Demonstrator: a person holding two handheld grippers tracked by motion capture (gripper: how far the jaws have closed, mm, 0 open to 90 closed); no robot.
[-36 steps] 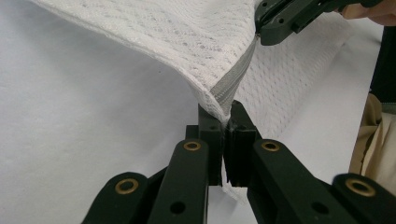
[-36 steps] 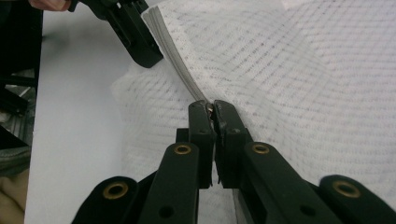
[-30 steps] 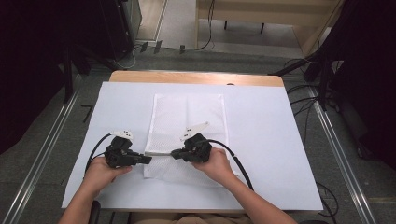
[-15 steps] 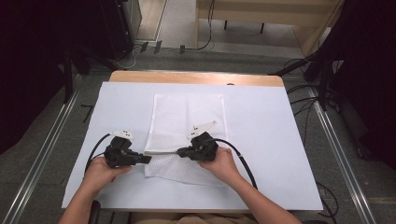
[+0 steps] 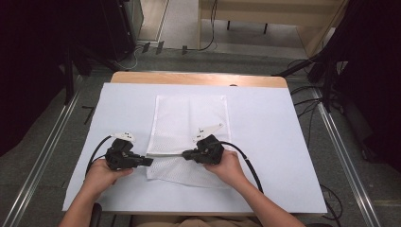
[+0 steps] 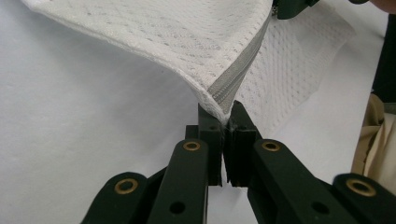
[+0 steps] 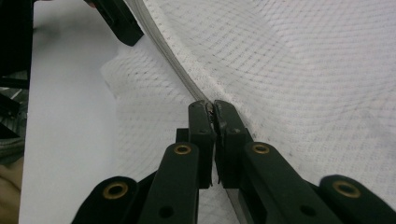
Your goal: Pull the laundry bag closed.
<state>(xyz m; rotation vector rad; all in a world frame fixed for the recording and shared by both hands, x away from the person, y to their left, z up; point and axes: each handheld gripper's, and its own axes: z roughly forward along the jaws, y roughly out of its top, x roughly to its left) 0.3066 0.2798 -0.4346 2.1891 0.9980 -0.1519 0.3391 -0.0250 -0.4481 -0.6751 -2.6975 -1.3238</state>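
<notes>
One white mesh bag (image 5: 188, 124) (grey zipper) lies partly folded.

White mesh bag (image 5: 188, 127), dotted weave, grey zipper (image 6: 233, 81). Black grippers, brass rivets (image 6: 192, 146). White sheet (image 5: 265, 142) over wood-brown tabletop (image 5: 198, 78) edge at 12 o'clock.

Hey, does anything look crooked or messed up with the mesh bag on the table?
Only its near end: the mesh bag is folded and lifted there, its zipper edge pinched by the left gripper and the right gripper. No damage visible.
</notes>
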